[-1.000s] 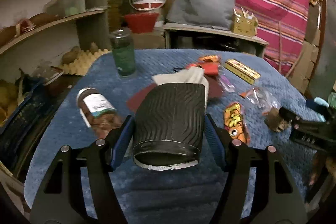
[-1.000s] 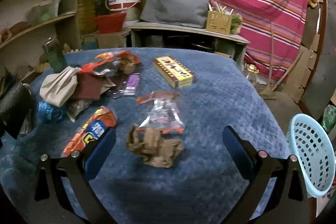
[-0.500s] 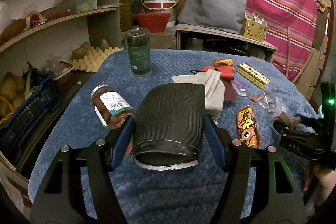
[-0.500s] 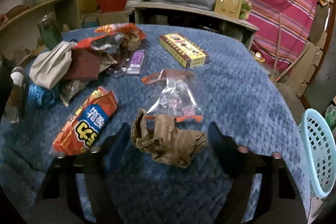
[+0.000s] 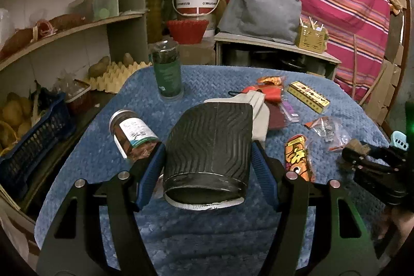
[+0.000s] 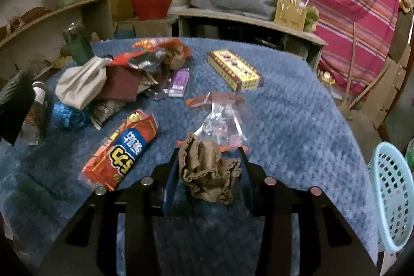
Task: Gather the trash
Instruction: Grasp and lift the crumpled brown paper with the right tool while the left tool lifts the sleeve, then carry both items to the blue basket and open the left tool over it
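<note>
My left gripper [image 5: 207, 154] is shut on a black ribbed paper cup [image 5: 209, 136], held tilted above the blue table cloth [image 5: 207, 237]. In the right wrist view my right gripper [image 6: 208, 167] has its jaws closing on a crumpled brown paper [image 6: 207, 172], with both pads against its sides. From the left wrist view the right gripper [image 5: 362, 159] shows at the right edge with that brown paper [image 5: 358, 146] at its tips. More trash lies around it: a red snack bag [image 6: 121, 149], a clear plastic bag [image 6: 222, 120] and a heap of wrappers [image 6: 145, 61].
A light blue basket [image 6: 393, 198] stands beside the table at the right. A yellow box [image 6: 234, 69], a grey cloth pouch [image 6: 82, 82], a green jar [image 5: 168, 74] and a lying jar [image 5: 132, 133] rest on the cloth. Shelves [image 5: 64, 30] rise at the left.
The right gripper's jaws have come in from wide open onto the crumpled brown paper, which now looks squeezed narrower. The left gripper keeps its hold on the cup.
</note>
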{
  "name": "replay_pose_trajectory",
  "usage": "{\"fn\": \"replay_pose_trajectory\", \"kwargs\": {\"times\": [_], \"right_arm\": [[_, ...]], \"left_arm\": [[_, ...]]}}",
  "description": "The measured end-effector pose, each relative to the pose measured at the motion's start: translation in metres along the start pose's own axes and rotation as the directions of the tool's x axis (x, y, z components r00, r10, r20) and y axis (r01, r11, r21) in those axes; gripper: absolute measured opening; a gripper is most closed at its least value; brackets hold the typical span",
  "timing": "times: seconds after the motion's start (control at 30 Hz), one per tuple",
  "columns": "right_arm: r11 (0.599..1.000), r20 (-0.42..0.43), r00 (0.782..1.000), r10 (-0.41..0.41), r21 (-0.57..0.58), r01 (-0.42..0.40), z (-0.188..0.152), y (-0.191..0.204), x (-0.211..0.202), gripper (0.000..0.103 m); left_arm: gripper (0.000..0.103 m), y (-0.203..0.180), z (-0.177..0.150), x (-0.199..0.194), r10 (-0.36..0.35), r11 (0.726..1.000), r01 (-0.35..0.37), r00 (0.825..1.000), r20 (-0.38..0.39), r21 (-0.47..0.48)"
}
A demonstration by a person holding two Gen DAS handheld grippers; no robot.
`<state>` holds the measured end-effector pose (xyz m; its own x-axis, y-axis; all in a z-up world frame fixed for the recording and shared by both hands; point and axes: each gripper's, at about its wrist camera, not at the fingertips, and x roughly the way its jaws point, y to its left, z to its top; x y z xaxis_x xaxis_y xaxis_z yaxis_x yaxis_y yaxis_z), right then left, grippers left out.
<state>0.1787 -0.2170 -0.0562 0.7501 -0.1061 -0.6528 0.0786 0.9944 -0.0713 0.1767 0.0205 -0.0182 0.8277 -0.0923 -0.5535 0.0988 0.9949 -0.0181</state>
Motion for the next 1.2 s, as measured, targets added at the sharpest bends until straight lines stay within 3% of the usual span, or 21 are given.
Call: {"fn": "replay_pose_trajectory", "kwargs": {"times": [0.23, 0.7, 0.9, 1.2], "right_arm": [[1.000, 0.063, 0.998, -0.016, 0.002, 0.016, 0.001, -0.017, -0.024, 0.042], [0.995, 0.111, 0.993, -0.050, 0.087, 0.040, -0.003, -0.077, -0.053, 0.042], [0.990, 0.135, 0.986, -0.095, 0.112, 0.080, -0.008, -0.111, -0.069, 0.042], [0.962, 0.130, 0.970, -0.207, 0.210, 0.177, -0.023, -0.198, -0.097, 0.042]], "left_arm": [[0.066, -0.014, 0.003, -0.005, -0.015, 1.000, 0.015, 1.000, 0.009, 0.009], [0.066, -0.063, 0.008, -0.013, -0.054, 0.997, 0.053, 0.998, 0.020, 0.048], [0.066, -0.096, 0.009, -0.015, -0.090, 0.994, 0.089, 0.996, 0.022, 0.059], [0.066, -0.157, 0.007, -0.018, -0.161, 0.980, 0.158, 0.987, 0.014, 0.120]]}}
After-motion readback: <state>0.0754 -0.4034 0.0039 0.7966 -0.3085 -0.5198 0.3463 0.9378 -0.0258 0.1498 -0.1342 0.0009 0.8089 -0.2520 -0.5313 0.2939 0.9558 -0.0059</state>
